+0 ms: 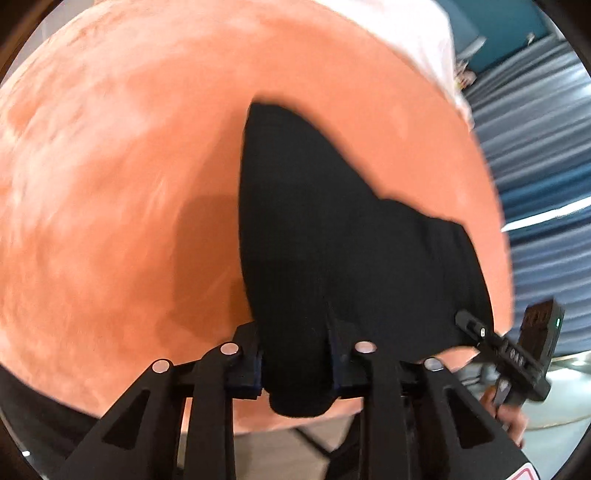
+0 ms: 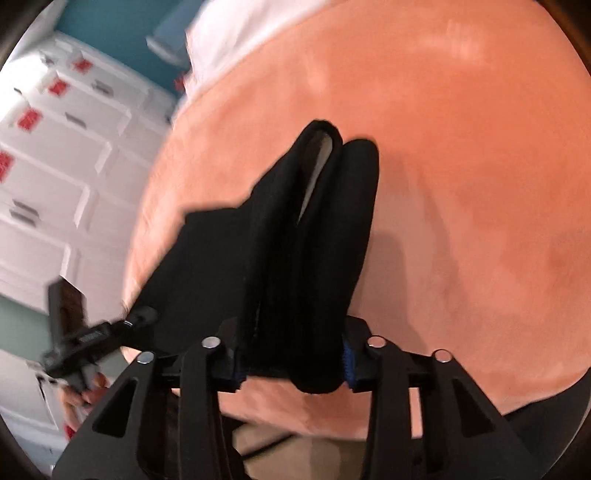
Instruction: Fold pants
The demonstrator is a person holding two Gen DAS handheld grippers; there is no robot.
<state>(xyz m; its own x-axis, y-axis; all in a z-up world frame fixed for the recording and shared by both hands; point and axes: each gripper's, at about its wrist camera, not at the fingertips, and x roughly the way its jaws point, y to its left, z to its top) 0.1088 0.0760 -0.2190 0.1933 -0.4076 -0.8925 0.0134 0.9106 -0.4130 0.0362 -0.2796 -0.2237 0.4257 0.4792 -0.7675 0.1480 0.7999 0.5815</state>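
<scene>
Holding the black pants (image 1: 332, 236) by their near edge, you have them draped over the orange blanket (image 1: 129, 166), so both ends stay level for a fold. Your left gripper (image 1: 297, 363) is pinched onto a bunched hem; your right gripper (image 2: 291, 360) clamps a thicker stack of layers, jaws part open around it. Blur hides the fabric's seams, and the pants' far end by the white pillow (image 1: 413, 33) is hard to read.
</scene>
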